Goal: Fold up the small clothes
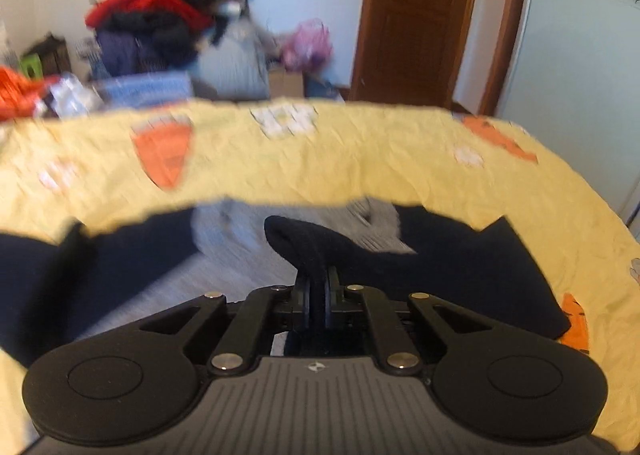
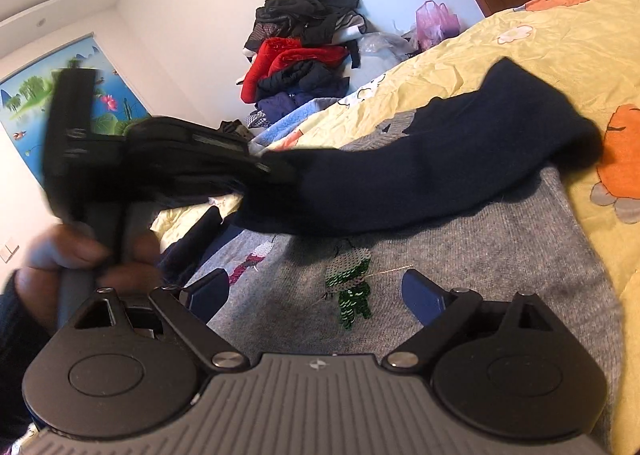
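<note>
Both jaws differ: my left gripper [image 1: 316, 287] pinches the navy knit sleeve [image 2: 420, 179] of the grey sequinned sweater [image 2: 460, 267] on the yellow bed [image 1: 360, 159]; my right gripper [image 2: 316, 297] gapes. Soft, floppy knit; grip cuffs.

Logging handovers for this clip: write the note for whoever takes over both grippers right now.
Left gripper: shut on the navy sleeve of the grey sweater, cuff end pinched and lifted, sleeve stretched across the sweater's body.
Right gripper: open, empty, hovering above the sweater's front near the green sequin figure.
The sweater lies flat on the yellow bedsheet; its other navy sleeve is spread out to the side.
Done: first sleeve raised and being brought inward.
Left: lay this sleeve down on the body, fold the other sleeve in, then fold the body.
</note>
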The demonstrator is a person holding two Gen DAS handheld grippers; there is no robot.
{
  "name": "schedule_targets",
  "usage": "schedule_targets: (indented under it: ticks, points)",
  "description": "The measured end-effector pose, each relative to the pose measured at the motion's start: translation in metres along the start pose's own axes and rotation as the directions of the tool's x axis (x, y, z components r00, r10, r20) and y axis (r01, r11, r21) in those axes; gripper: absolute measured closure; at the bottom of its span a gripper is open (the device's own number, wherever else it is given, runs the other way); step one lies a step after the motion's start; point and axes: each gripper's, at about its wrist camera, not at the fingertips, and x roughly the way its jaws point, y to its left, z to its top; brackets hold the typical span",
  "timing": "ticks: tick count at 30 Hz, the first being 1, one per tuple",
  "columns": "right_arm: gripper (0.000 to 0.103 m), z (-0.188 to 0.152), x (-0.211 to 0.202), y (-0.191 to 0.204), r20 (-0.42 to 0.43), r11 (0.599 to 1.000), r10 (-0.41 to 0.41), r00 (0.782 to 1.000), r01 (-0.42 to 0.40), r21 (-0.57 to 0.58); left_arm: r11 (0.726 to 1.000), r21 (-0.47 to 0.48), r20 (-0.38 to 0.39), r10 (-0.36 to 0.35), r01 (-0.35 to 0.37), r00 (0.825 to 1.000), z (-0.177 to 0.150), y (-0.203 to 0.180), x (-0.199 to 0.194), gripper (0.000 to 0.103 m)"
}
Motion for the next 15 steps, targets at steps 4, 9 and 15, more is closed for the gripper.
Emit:
schedule_targets:
  ticks: [4, 9, 15]
  points:
    - [0.012, 0.0, 0.0, 0.001, 0.0, 1.0, -0.001, 1.0, 0.001, -0.001, 0.992, 0.015, -0.023, 0.125, -0.125, 0.992, -0.004, 0.039, 0.001, 0.097]
    - [0.011, 0.0, 0.001, 0.002, -0.002, 1.0, -0.002, 1.0, 0.002, -0.003, 0.98, 0.014, -0.123, 0.2, -0.2, 0.972, -0.034, 0.071, 0.021, 0.097]
    - [0.012, 0.012, -0.001, 0.006, -0.022, 0.999, -0.036, 0.999, 0.035, -0.038, 0.948, 0.07, -0.057, 0.314, -0.31, 0.948, -0.043, 0.059, 0.008, 0.09]
